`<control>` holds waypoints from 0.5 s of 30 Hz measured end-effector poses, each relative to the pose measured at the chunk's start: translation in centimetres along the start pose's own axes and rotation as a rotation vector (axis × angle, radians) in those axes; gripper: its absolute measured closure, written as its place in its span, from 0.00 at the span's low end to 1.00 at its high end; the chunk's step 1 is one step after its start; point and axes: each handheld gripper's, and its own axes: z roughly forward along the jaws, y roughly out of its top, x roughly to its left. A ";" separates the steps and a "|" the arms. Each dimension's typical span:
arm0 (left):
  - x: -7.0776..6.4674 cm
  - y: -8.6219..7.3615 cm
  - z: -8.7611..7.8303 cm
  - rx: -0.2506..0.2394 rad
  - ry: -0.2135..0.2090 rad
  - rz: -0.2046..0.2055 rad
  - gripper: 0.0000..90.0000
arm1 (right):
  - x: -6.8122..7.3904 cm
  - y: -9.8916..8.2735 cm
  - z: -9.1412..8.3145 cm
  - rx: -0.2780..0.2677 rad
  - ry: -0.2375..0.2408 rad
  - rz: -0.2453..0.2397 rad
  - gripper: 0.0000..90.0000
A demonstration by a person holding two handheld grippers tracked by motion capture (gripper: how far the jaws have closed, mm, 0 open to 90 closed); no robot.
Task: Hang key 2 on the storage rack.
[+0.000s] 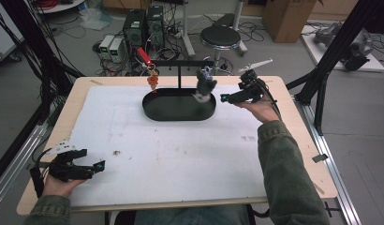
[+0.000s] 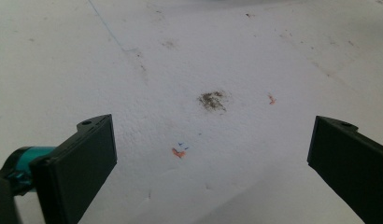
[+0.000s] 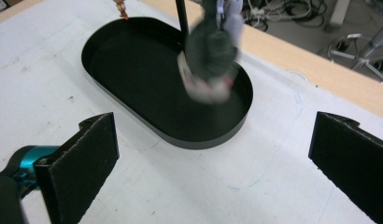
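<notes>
A black oval tray (image 1: 178, 117) sits at the far middle of the white mat, with a thin black T-shaped stand (image 1: 180, 62) rising from it. An orange charm (image 1: 153, 82) hangs from the bar's left end. A grey and white plush charm (image 1: 205, 86) hangs from its right end, over the tray, and looks blurred. My right gripper (image 1: 224, 97) is just right of the tray, pointing at the plush, open and empty. In the right gripper view the plush (image 3: 210, 51) hangs beyond the wide jaws (image 3: 213, 154). My left gripper (image 1: 101, 165) rests open near the mat's front left corner.
The white mat (image 1: 180, 159) covers most of the wooden table, and a brown stain (image 2: 212, 100) lies ahead of the left gripper (image 2: 213, 154). A red tag (image 1: 144, 56) hangs near the bar's left end. Beyond the table's far edge are a stool (image 1: 220, 36) and computer boxes on the floor.
</notes>
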 end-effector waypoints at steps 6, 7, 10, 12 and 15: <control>0.0 -0.1 0.0 0.001 0.002 -0.003 0.02 | 0.6 -0.7 -0.9 -0.045 0.008 -0.006 0.01; 0.0 -0.1 0.0 0.001 0.004 -0.004 0.02 | 0.7 -0.9 -1.0 -0.048 0.004 -0.011 0.01; 0.0 -0.2 0.0 0.001 0.002 -0.005 0.02 | 0.9 -1.3 -1.3 -0.055 0.003 -0.008 0.01; 0.0 -0.2 0.0 0.000 0.002 -0.005 0.02 | 1.1 -1.5 -1.5 -0.056 -0.004 -0.008 0.01; -0.1 -0.2 0.0 0.004 0.004 -0.002 0.02 | 1.2 -1.8 -1.9 -0.066 -0.005 -0.007 0.01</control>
